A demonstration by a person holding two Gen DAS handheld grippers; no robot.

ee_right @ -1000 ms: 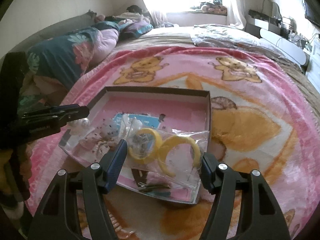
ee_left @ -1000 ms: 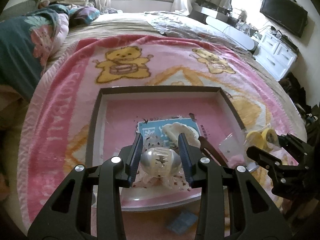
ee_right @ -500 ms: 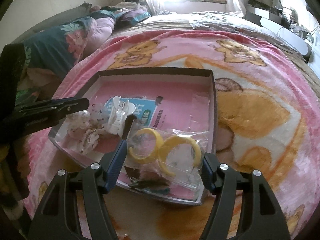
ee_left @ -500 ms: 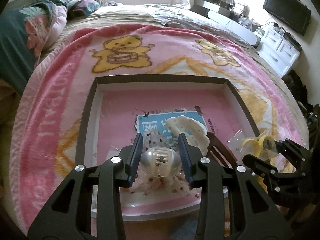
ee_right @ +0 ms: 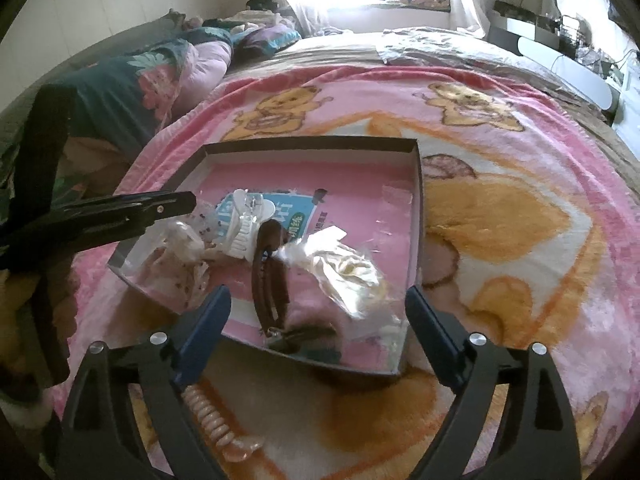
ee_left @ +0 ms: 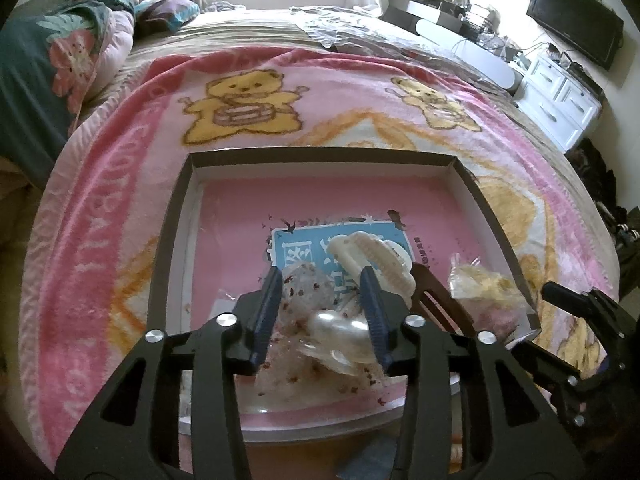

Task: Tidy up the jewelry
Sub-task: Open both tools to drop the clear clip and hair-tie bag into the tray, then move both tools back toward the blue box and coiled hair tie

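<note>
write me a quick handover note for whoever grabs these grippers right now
Left gripper: jaws parted around the pearly piece in its speckled clear bag, low over the near left part of the box; whether it pinches is not clear.
Right gripper: open, holding nothing, above the box's near edge.
In the box: white claw clip, brown hair clip, clear bag of yellow rings near the right wall.
On the blanket, outside the box: pink spiral hair tie, by the right gripper.
Done: most pieces are in the box.
Left: free the left gripper, then probably fetch the spiral tie.
</note>
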